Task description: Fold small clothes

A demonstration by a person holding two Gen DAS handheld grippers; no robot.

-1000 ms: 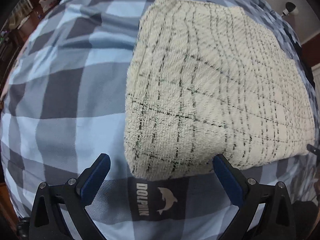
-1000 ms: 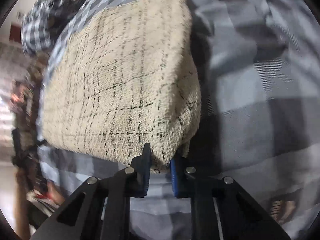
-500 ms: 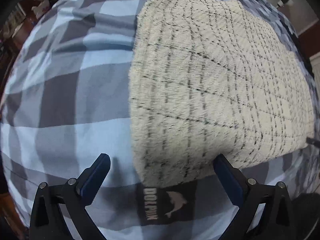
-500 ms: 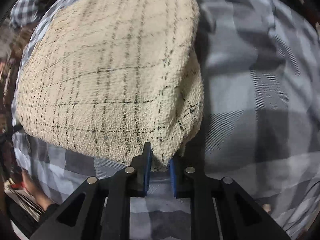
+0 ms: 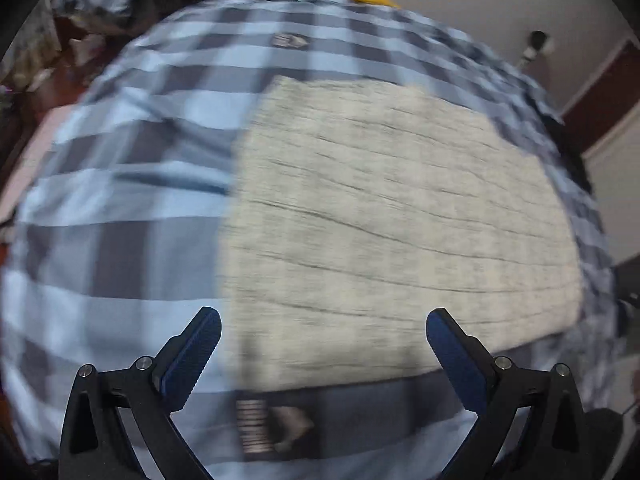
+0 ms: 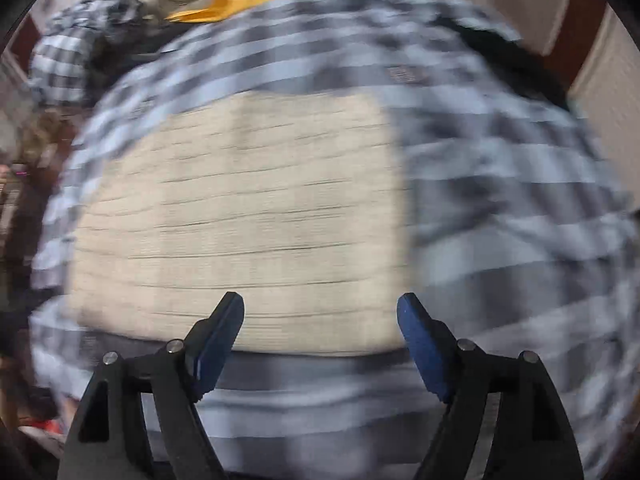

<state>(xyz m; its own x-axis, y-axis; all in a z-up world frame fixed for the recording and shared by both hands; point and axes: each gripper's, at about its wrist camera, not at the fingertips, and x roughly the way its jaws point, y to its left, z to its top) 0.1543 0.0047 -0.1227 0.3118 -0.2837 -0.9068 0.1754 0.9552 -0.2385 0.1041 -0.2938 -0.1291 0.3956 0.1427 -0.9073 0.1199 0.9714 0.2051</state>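
- Cream checked cloth (image 5: 392,220) lies flat as a folded rectangle on the blue plaid bed cover (image 5: 120,208), ahead of both tongs and touching neither.
- Left tongs (image 5: 323,332) are spread wide and hold nothing; the cloth's near left corner sits between and beyond their tips.
- Right tongs (image 6: 320,320) are likewise spread and empty, with the cloth's near right part just past them.
- Both views are smeared, so fine creases cannot be made out.
- The fold looks laid down; the step in hand is probably letting go and drawing clear. Done well, that means pulling straight back with the tips wide, so no edge is dragged.
- The long axis seems to run across both views, from the left tongs toward the right; its near edge faces the tongs.
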